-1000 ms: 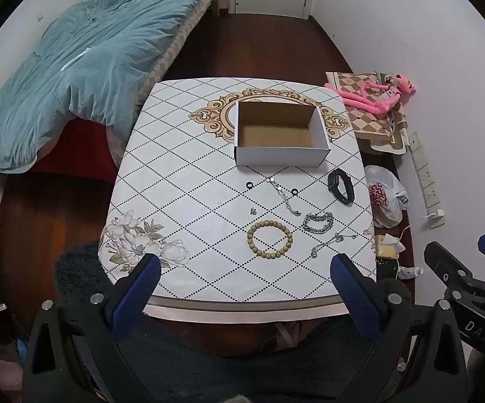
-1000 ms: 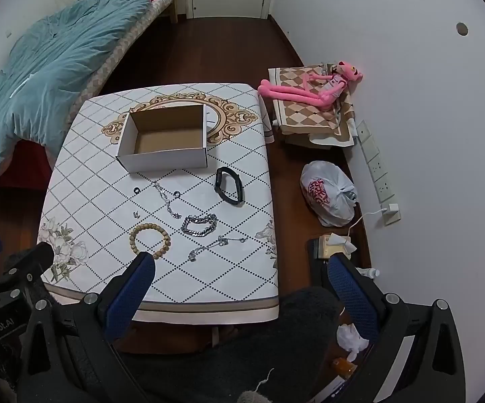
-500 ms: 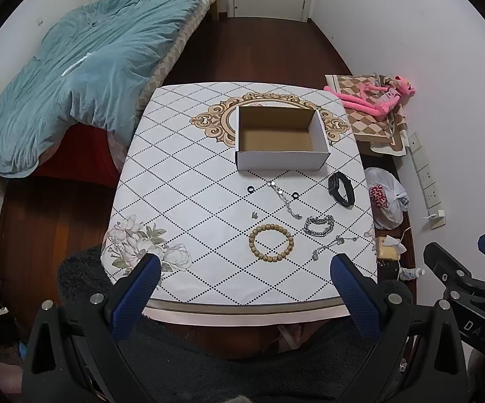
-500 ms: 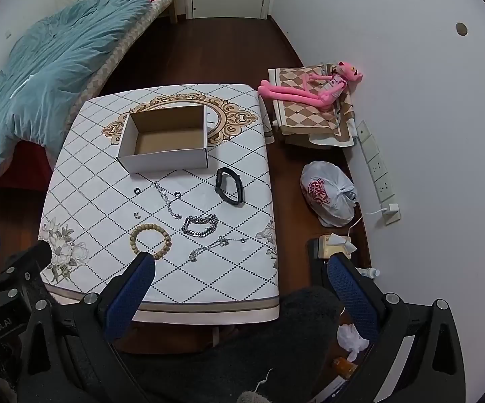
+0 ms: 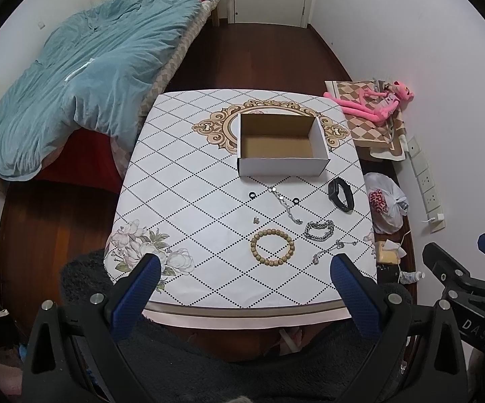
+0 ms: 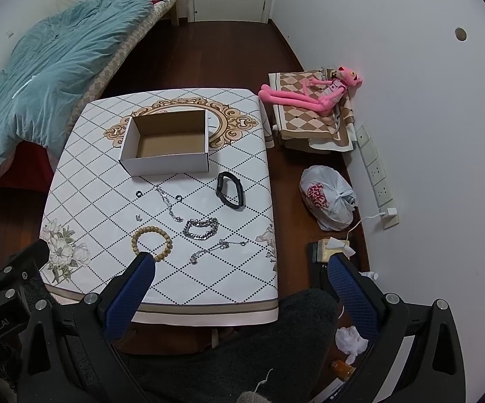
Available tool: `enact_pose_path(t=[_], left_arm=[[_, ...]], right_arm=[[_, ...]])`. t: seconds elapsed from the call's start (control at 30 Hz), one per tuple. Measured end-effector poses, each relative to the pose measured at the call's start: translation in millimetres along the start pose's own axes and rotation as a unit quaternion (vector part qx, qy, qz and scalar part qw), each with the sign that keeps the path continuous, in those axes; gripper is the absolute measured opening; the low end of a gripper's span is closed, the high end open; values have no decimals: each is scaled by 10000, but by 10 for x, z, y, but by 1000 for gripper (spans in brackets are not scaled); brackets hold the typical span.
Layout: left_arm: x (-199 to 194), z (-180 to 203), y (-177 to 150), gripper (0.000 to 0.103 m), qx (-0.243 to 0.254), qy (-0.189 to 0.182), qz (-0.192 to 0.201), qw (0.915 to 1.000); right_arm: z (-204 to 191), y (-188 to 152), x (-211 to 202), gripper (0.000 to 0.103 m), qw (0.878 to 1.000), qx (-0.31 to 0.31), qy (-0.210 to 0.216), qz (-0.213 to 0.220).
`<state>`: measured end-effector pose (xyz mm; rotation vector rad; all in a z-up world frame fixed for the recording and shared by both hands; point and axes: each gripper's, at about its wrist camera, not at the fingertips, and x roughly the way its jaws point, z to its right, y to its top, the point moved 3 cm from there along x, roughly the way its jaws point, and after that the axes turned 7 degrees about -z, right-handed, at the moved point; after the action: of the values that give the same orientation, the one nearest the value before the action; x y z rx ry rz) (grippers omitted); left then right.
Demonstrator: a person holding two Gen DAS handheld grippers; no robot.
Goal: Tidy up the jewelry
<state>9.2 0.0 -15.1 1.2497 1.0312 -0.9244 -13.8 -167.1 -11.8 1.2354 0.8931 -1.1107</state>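
An open, empty cardboard box stands at the back of the patterned table. In front of it lie a wooden bead bracelet, a chunky silver chain bracelet, a thin silver chain, another thin chain, a black band, two small black rings and a tiny earring. My left gripper and right gripper are open and empty, held high above the table's near edge.
A bed with a teal duvet stands to the left. On the floor to the right are a pink plush toy on a checked cushion, a white plastic bag and a power strip. A dark fuzzy seat lies below.
Both grippers have risen and drawn back a little, so the table looks slightly smaller and farther. Nothing on the table has moved.
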Motion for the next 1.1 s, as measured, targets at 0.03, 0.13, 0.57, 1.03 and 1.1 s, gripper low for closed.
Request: enact_pose_path(t=[0.03, 0.13, 0.57, 1.03, 1.1], left_arm=[[0, 0, 1, 103, 0, 2, 3, 10000], [-2, -11, 1, 103, -1, 0, 5, 10000], [-31, 3, 5, 103, 17, -29, 44, 10000], [-109, 34, -19, 103, -1, -46, 152, 9999], [-114, 30, -20, 103, 5, -59, 149, 9999]], right_arm=[[3, 2, -5, 103, 10000, 4, 4, -1], [-2, -2, -3, 103, 10000, 5, -9, 4], [14, 14, -50, 103, 10000, 14, -27, 36], [38, 5, -119, 103, 9999, 37, -25, 115], [43, 6, -128, 103, 9999, 42, -21, 125]])
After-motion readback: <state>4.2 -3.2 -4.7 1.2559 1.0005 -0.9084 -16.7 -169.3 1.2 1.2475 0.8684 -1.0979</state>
